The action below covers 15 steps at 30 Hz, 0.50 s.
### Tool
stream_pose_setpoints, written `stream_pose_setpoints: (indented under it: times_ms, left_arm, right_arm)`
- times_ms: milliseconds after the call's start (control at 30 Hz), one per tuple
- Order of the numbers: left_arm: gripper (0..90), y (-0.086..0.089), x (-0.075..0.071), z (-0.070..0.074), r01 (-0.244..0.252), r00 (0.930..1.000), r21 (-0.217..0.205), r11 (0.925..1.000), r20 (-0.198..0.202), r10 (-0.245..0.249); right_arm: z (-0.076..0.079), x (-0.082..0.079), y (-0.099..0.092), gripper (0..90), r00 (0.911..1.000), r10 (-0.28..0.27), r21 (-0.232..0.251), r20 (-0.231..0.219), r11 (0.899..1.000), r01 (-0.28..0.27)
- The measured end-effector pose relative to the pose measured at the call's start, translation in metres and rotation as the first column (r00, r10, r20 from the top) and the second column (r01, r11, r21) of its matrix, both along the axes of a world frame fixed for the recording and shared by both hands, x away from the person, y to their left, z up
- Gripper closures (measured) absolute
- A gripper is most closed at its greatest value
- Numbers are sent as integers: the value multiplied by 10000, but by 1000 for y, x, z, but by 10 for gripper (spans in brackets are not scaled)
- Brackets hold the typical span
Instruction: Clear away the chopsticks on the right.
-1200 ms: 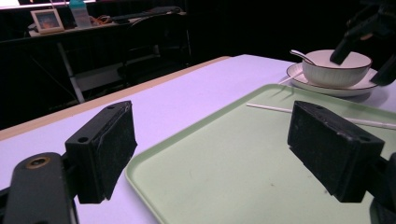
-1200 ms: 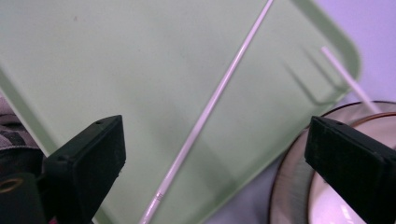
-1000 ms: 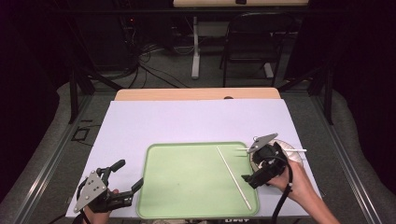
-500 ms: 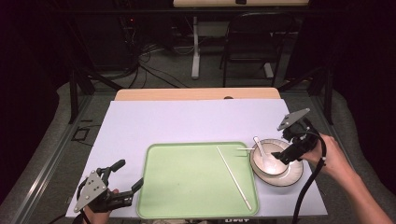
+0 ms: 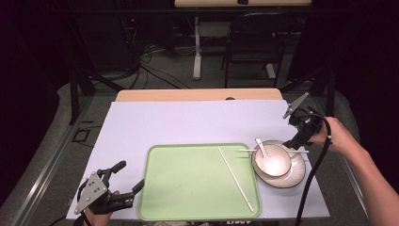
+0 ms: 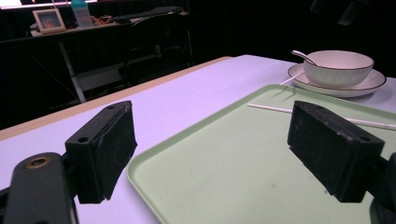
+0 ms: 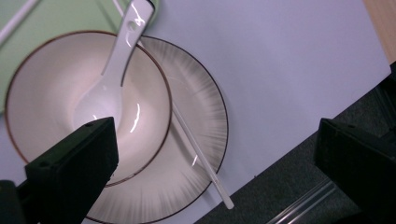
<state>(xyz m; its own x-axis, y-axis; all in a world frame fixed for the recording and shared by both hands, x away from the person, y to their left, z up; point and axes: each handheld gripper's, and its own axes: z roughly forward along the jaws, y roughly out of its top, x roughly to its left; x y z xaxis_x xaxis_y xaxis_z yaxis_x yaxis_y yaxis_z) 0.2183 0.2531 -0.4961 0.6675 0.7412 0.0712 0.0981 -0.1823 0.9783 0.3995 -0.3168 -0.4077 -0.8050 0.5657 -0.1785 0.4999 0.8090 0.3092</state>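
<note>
A white bowl (image 5: 272, 161) with a white spoon (image 5: 261, 146) in it stands on a ribbed plate (image 5: 288, 178), just right of the green tray (image 5: 155, 188). One white chopstick (image 5: 235, 180) lies slanted on the tray. Another chopstick (image 7: 201, 158) lies across the plate beside the bowl (image 7: 56, 93). My right gripper (image 5: 294, 140) hovers open above the plate's far right side, holding nothing. My left gripper (image 5: 129, 175) rests open at the tray's near left corner, its jaws straddling the tray rim (image 6: 140, 163), with the bowl (image 6: 338, 67) far ahead.
A pale lilac sheet (image 5: 188, 125) covers the table. Its right edge (image 7: 299, 154) runs close to the plate, with dark floor beyond. A wooden strip (image 5: 197, 95) shows at the table's far edge. A chair (image 5: 249, 42) and desk legs stand behind.
My right gripper has drawn away from the bowl, moving right and farther back, so the bowl and spoon now show uncovered. The left gripper has not moved.
</note>
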Motion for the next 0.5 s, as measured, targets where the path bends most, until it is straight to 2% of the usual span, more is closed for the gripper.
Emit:
stream_pose_setpoints:
  times_ms: [67, 167, 200, 267, 300, 433, 467, 500]
  left_arm:
    - [152, 0, 0, 0, -36, 10000, -76, 10000, -12, 36]
    - [153, 0, 0, 0, -33, 10000, -64, 10000, -21, 33]
    - [153, 0, 0, 0, -17, 10000, -62, 10000, -7, 17]
    - [153, 0, 0, 0, -15, 10000, -73, 10000, -10, 15]
    - [153, 0, 0, 0, -27, 10000, -86, 10000, -4, 27]
    - [153, 1, 0, 0, -62, 10000, -149, 9999, -3, 62]
    - [153, 1, 0, 0, -34, 10000, -82, 10000, -4, 34]
    - [153, 1, 0, 0, -34, 10000, -82, 10000, -4, 34]
  right_arm:
    - [-6, 10, -4, 0, 9994, 300, -116, -196, 9995, -302]
    - [-9, 13, -6, 0, 9983, 518, -119, -286, 9986, -521]
    - [-12, 17, -9, 0, 9970, 599, -369, -499, 9974, -618]
    - [-13, 20, -10, 0, 9959, 669, -522, -603, 9962, -701]
    - [-14, 21, -11, 0, 9954, 603, -592, -741, 9961, -648]
    - [-27, 27, -19, 0, 9948, 624, -596, -803, 9959, -673]
    - [-28, 27, -19, 5, 9950, 522, -821, -852, 9949, -593]
    - [-28, 27, -19, 5, 9950, 522, -821, -852, 9949, -593]
